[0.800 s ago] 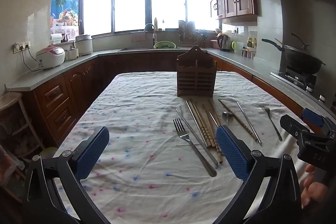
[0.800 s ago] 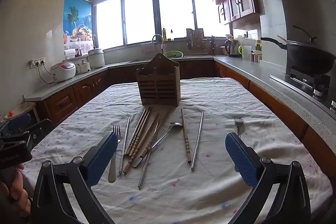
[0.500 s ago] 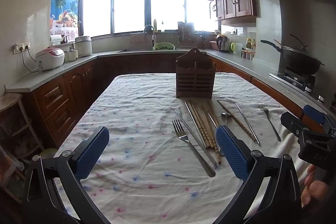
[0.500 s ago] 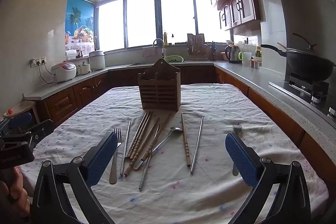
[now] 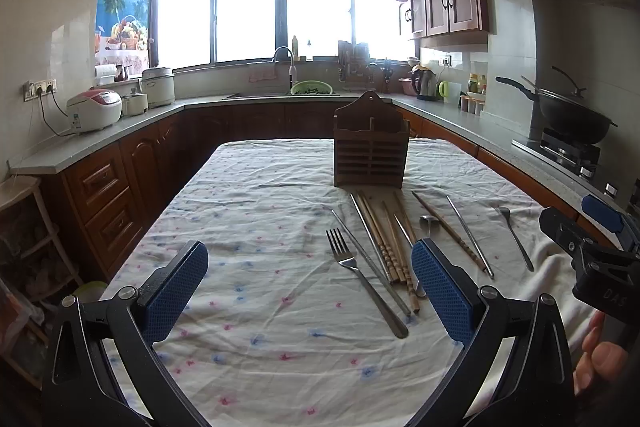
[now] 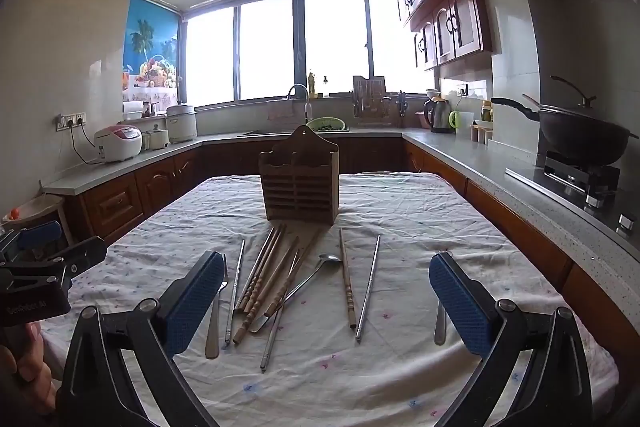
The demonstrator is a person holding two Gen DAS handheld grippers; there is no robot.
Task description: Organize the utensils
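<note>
Behind utensils, wooden holder

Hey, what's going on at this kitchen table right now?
A person holds a two-finger gripper in each hand over a table with a white, speckled cloth. Both the left gripper and the right gripper are wide open and hold nothing. Loose utensils lie on the cloth: wooden chopsticks, metal chopsticks, a metal fork and a metal spoon. Behind them stands a slatted brown wooden utensil holder. No utensil shows above its rim, so sorting has apparently not begun.
</note>
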